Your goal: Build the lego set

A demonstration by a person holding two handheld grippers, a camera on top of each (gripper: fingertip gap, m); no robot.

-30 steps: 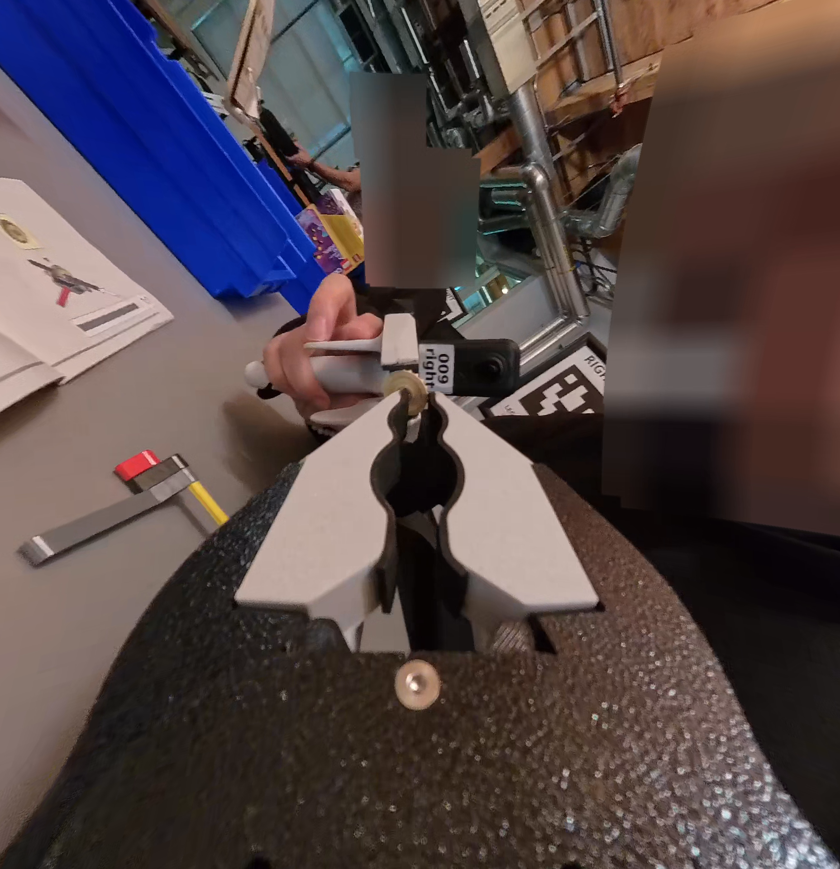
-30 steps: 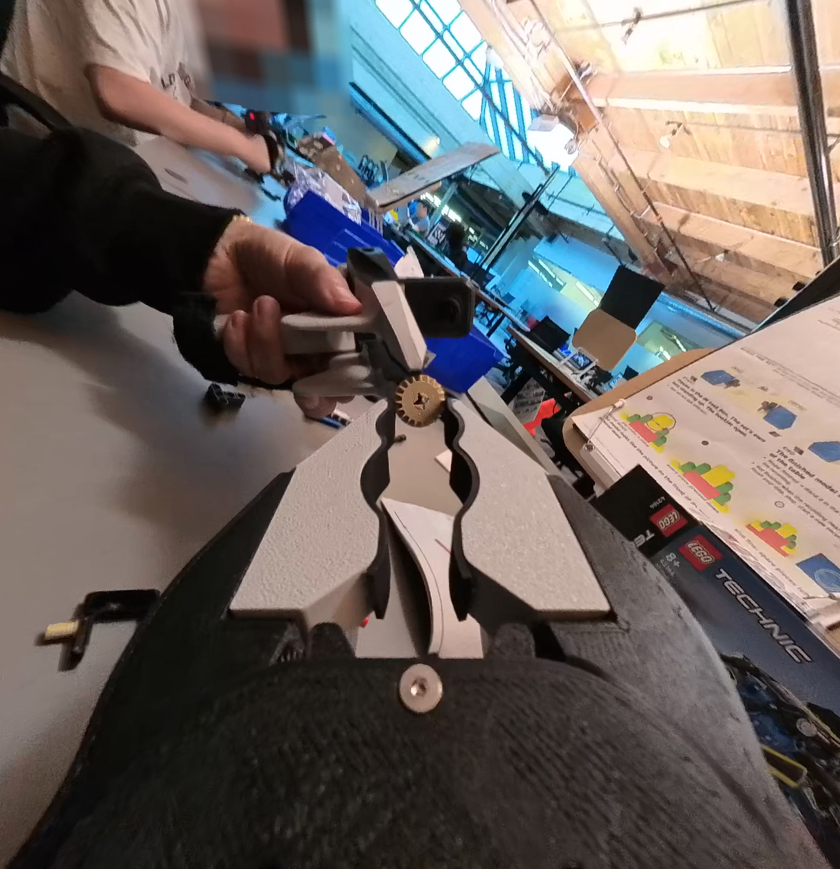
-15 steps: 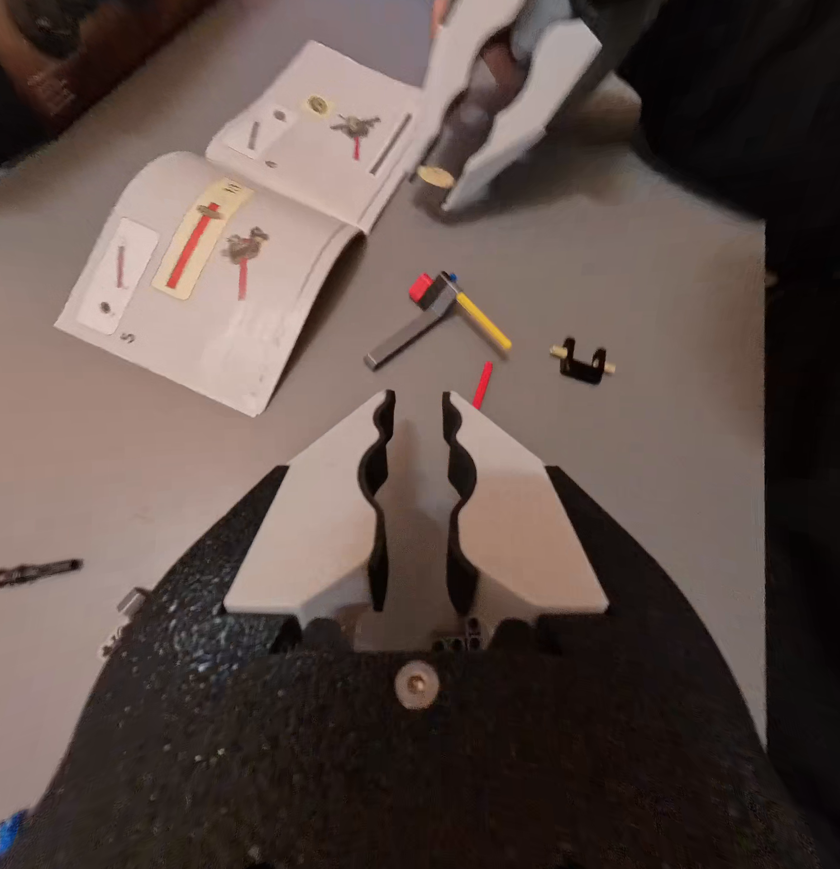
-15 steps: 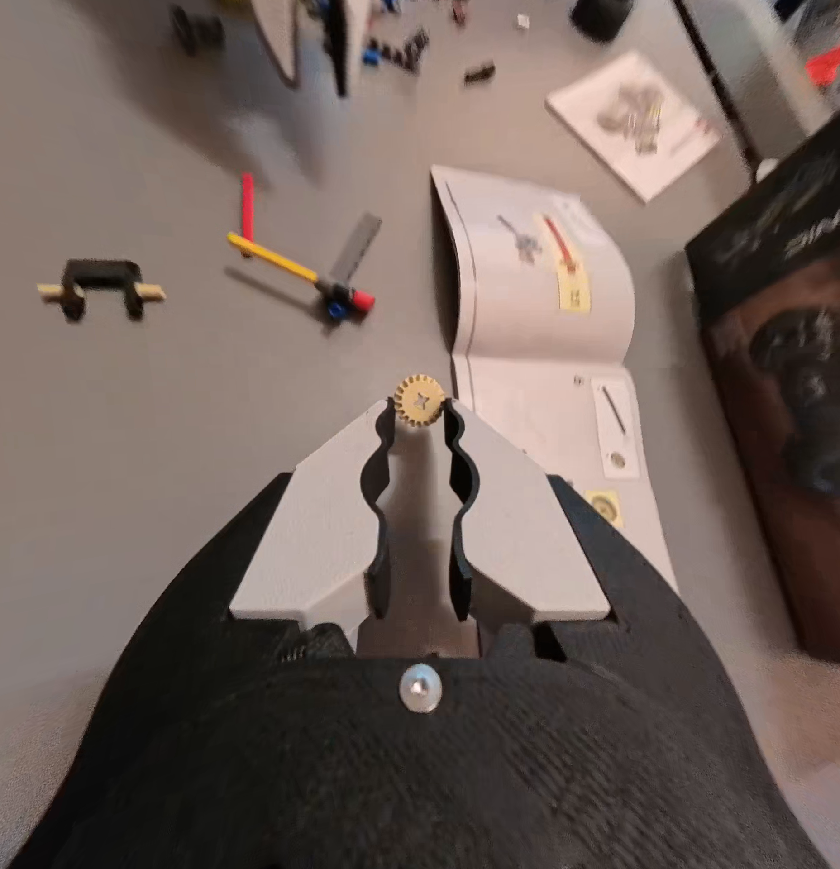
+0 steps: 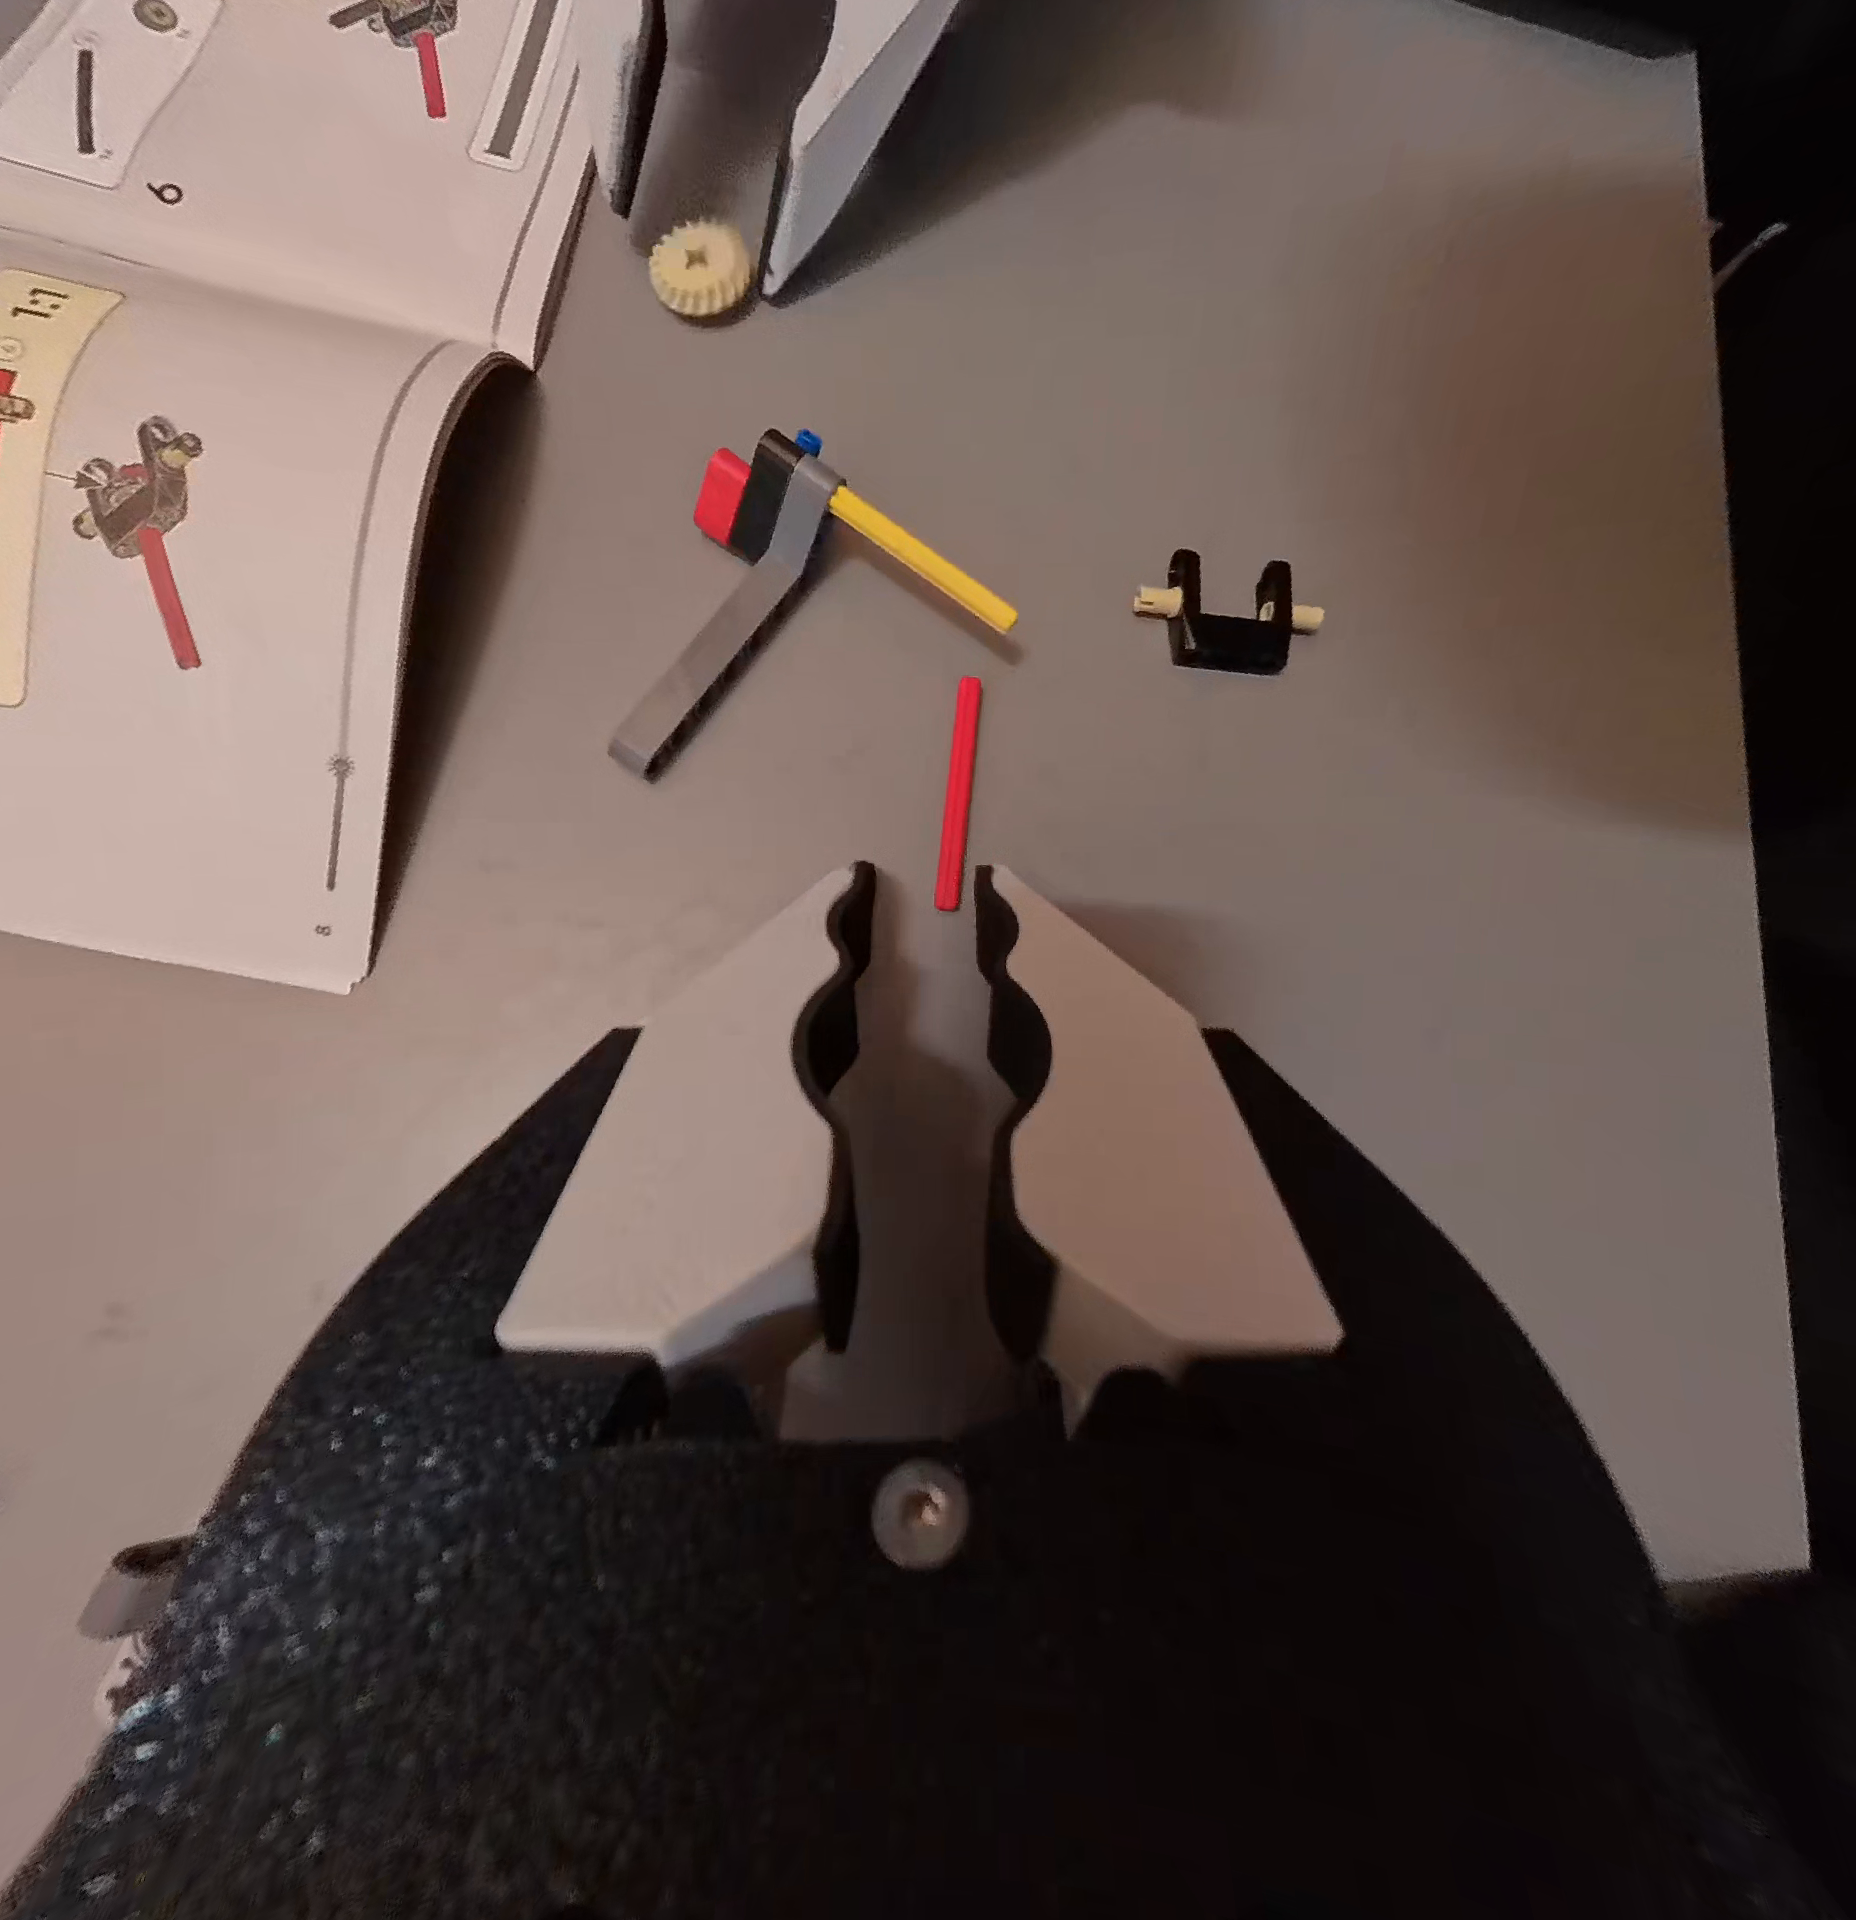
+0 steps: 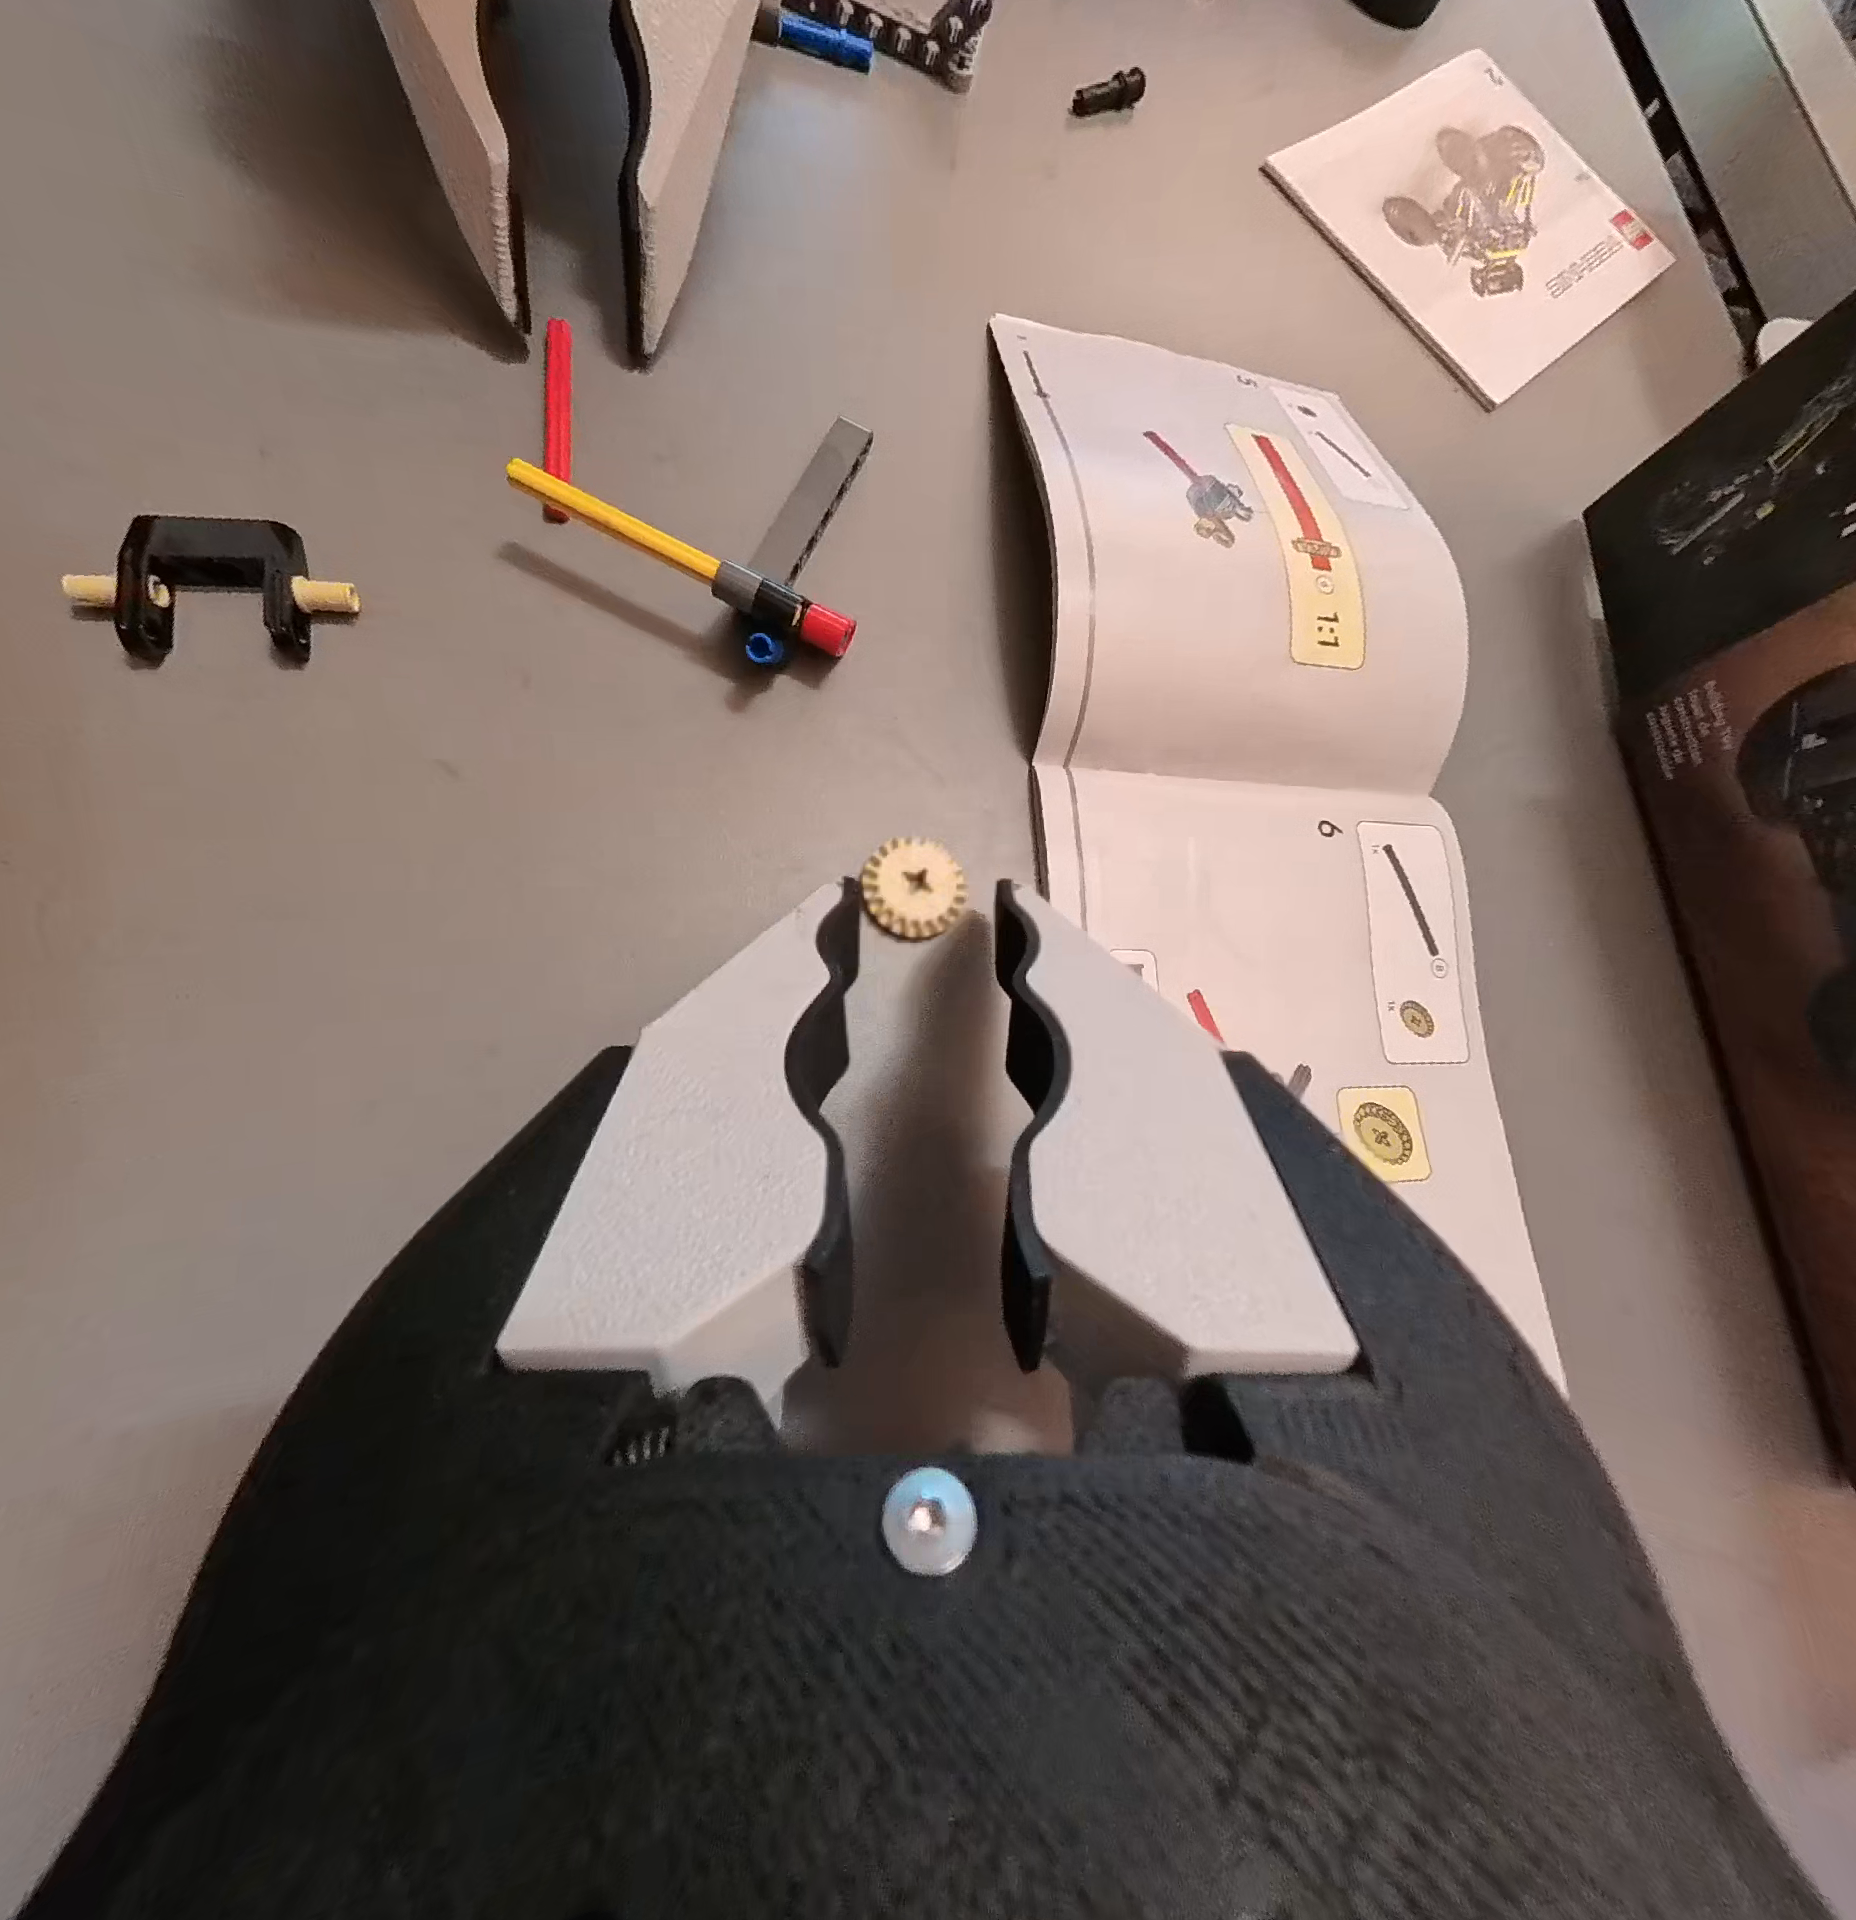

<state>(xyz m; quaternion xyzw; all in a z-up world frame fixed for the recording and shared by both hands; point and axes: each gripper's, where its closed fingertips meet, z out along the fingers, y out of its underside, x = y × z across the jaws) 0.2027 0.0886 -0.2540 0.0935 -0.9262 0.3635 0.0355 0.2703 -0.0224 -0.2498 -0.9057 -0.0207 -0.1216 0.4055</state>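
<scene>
My right gripper (image 6: pixel 922 896) is open just above the grey table, and a tan gear (image 6: pixel 913 888) lies flat between its tips, against the left finger. My left gripper (image 5: pixel 922 878) is open and low, with the near end of a red axle (image 5: pixel 955 795) lying between its fingertips. A grey beam assembly (image 5: pixel 716 675) with a yellow axle (image 5: pixel 924 561) and red, black and blue pieces lies beyond the red axle. A black bracket (image 5: pixel 1230 623) with tan pins lies to its right.
An open instruction booklet (image 6: pixel 1215 644) lies right of the gear, with a small booklet (image 6: pixel 1464 218) and a dark set box (image 6: pixel 1755 727) farther right. Several loose parts (image 6: pixel 862 31) and a black pin (image 6: pixel 1108 91) lie at the table's far side. There is about 15 centimetres between the tips of the two grippers. My right tips are about 25 centimetres from the black pin (image 6: pixel 1108 91), my left tips only 20 centimetres.
Both grippers came down from a raised, tip-to-tip pose to the table. The right jaws opened and the gear now lies on the table. The left gripper moved onto the red axle's end.
</scene>
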